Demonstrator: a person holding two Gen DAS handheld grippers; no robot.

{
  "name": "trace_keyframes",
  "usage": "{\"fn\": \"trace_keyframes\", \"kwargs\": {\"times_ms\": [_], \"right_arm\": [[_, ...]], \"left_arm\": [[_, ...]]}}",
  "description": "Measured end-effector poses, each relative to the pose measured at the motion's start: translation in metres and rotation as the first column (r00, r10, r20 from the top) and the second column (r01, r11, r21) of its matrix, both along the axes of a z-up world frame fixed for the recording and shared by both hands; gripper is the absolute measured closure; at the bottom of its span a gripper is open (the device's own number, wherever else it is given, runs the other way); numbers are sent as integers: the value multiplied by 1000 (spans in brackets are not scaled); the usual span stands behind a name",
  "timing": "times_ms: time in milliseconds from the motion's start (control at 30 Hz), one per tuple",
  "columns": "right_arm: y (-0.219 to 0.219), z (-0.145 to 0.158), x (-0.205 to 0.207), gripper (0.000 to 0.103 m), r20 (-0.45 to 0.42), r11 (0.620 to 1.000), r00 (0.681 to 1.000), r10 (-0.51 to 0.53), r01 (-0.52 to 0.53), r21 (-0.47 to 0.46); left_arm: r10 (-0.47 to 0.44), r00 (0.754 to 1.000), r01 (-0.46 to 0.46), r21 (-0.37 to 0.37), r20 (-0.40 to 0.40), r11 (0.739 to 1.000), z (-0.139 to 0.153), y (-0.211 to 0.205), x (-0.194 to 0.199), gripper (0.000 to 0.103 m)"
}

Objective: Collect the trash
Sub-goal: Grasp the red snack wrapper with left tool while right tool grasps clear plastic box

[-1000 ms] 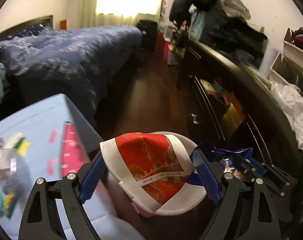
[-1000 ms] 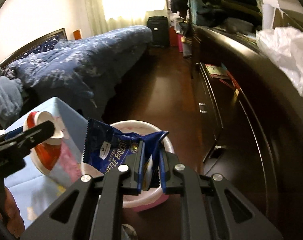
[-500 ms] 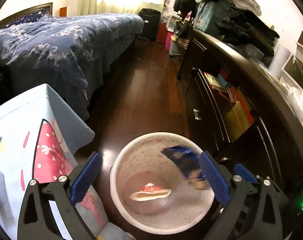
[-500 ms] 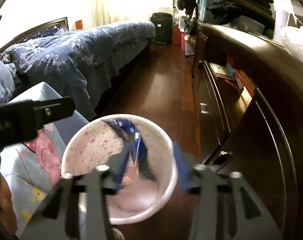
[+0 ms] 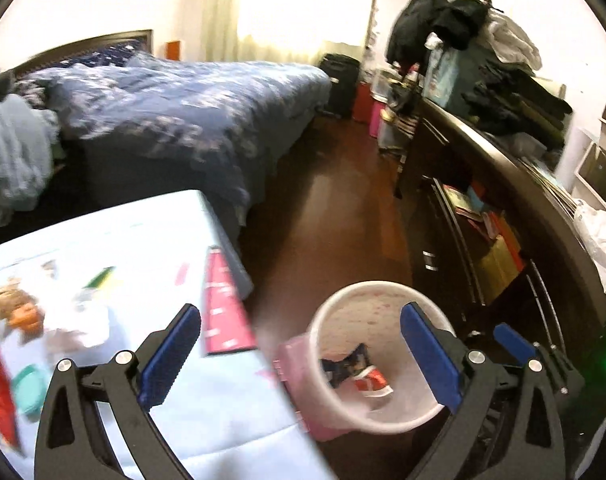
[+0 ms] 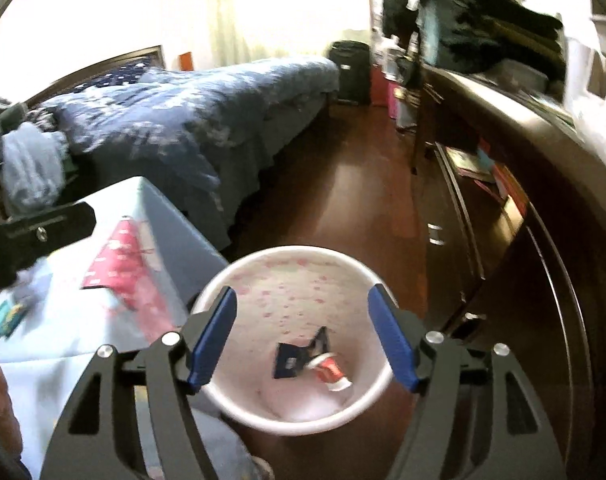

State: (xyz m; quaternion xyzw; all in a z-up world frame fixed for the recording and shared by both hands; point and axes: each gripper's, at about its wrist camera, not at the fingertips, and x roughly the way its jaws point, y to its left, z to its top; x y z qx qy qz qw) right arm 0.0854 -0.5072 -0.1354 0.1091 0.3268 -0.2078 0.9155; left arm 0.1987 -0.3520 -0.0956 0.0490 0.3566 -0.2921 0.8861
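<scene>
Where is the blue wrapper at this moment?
The blue wrapper lies at the bottom of the bin, touching the red cup on its right in the right wrist view. The bin stands on the floor beside the table.

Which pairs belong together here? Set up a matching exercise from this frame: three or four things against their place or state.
Things:
1. blue wrapper
2. pink bin
3. left gripper
4. red cup

Places or states:
a. open, nothing between its fingers
b. on the wooden floor beside the table
c. at the bin's bottom, folded
d. in the bin, lying on its side

Pairs: 1-c, 2-b, 3-a, 4-d
</scene>
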Motion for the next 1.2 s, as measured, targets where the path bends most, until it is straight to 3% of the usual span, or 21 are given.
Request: {"fn": "trace_keyframes", "kwargs": {"times_ms": [300,467,700,900,967,1200], "right_arm": [[93,41,6,23,57,976,974,218,-217,-23],[135,53,11,20,66,951,949,309,-307,-36],[179,54,34,20,46,917,916,398,-396,-45],[199,48,68,17,30,899,899,437,-436,-46],[205,44,85,12,24,896,896,443,-442,-42],[210,20,143,9,-51,887,886,460,-457,62]], "left_arm": [[189,981,-191,27,50,981,12,100,-7,4],[304,952,-306,49,33,951,7,161,3,4],[443,896,-438,118,-22,891,-25,236,37,4],[494,864,-482,122,-97,868,-50,264,64,4],[495,863,-483,120,-105,867,-54,266,68,4],[494,861,-480,124,-125,868,-65,269,77,6]]}}
